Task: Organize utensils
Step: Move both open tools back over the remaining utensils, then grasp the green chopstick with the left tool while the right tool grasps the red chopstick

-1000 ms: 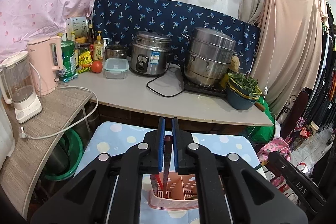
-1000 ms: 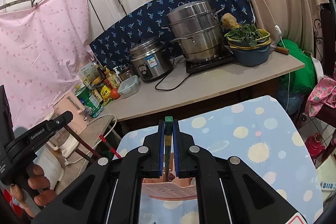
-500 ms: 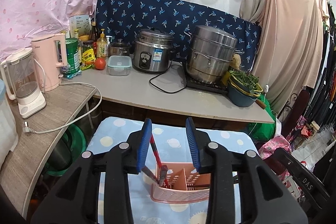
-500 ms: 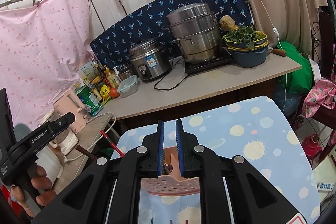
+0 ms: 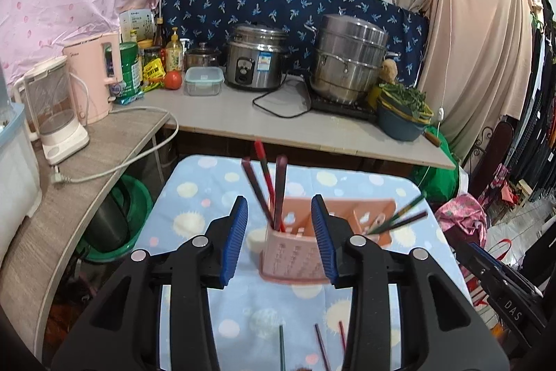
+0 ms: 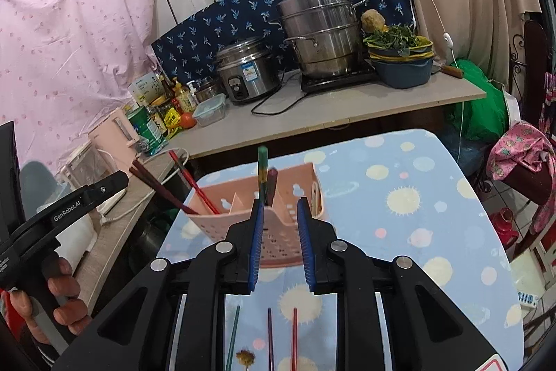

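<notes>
The tabletop (image 5: 194,193), covered in a light blue cloth with pale dots and sun shapes, carries everything in play, and beyond its far edge runs a grey counter (image 5: 243,113) with a steamer pot (image 5: 347,58), a rice cooker (image 5: 255,58) and a pink kettle (image 5: 95,79). A pink basket (image 5: 295,261) with inner dividers stands on the cloth toward the middle of the tabletop, nearer the far edge than the near one. The left claw (image 5: 279,240) hangs just above and in front of the basket with its blue-padded jaws spread wide and nothing between them. The right claw (image 6: 279,240) is likewise released, its jaws parted a little less, holding nothing, and it sits over the basket's near wall. In the basket's left compartment three red and dark chopsticks (image 5: 267,193) stand leaning toward the left edge; the right wrist view shows them slanting out over the basket's left rim. In the right compartment a green chopstick (image 6: 262,176) and a dark one beside it stand nearly upright in the right wrist view, while the left wrist view shows them tipped toward the right edge. Three loose chopsticks (image 6: 269,336) — green, purple, red — lie side by side on the cloth near the near edge, under the claws, apart from the basket.
</notes>
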A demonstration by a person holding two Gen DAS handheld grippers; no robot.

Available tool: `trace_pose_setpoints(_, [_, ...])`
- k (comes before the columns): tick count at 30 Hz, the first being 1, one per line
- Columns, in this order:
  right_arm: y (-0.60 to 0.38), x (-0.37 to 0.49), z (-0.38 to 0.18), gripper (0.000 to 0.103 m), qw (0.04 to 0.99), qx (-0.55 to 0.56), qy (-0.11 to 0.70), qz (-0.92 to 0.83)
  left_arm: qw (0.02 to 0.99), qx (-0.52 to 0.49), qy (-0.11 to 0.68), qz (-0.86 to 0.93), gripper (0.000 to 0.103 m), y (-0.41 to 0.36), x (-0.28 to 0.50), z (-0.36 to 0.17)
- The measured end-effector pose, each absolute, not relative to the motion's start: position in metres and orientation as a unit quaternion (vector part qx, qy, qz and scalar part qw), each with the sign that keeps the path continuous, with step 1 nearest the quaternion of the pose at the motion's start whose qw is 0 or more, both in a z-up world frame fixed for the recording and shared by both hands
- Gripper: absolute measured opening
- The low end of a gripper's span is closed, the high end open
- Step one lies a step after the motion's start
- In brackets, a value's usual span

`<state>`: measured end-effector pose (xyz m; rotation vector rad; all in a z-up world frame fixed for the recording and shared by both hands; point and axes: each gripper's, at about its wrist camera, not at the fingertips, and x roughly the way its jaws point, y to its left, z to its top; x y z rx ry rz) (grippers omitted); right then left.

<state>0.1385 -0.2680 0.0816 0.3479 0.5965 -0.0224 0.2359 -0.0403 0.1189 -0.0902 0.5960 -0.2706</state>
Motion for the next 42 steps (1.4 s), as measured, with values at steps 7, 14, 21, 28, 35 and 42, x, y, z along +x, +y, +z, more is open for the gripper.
trace_pose_setpoints(7, [-0.252,0.105,0.037,0.021,0.926,0.148,0.346,-0.01,0.934,-0.03,0.334,-0.124,0.036,-0.033,0.204,0.077])
trace_pose_setpoints(14, [-0.24,0.077,-0.004,0.021,0.906,0.152,0.396,0.0,0.916,-0.004,0.38,-0.125,0.036,-0.029,0.175,0.032])
trace_pose_setpoints(21, [-0.228,0.053,-0.037,0.021,0.889,0.15,0.432,0.003,0.9,0.007,0.419,-0.121,0.047,-0.024,0.149,-0.007])
trace_pose_setpoints(28, [-0.217,0.035,-0.065,0.021,0.872,0.15,0.466,0.007,0.887,0.017,0.444,-0.123,0.049,-0.022,0.124,-0.032])
trace_pose_setpoints(35, [-0.205,0.027,-0.081,0.021,0.864,0.141,0.484,0.014,0.876,0.025,0.465,-0.127,0.056,-0.026,0.107,-0.05])
trace_pose_setpoints(42, [-0.201,0.017,-0.09,0.021,0.859,0.133,0.495,0.01,0.867,0.037,0.477,-0.14,0.06,-0.032,0.088,-0.06])
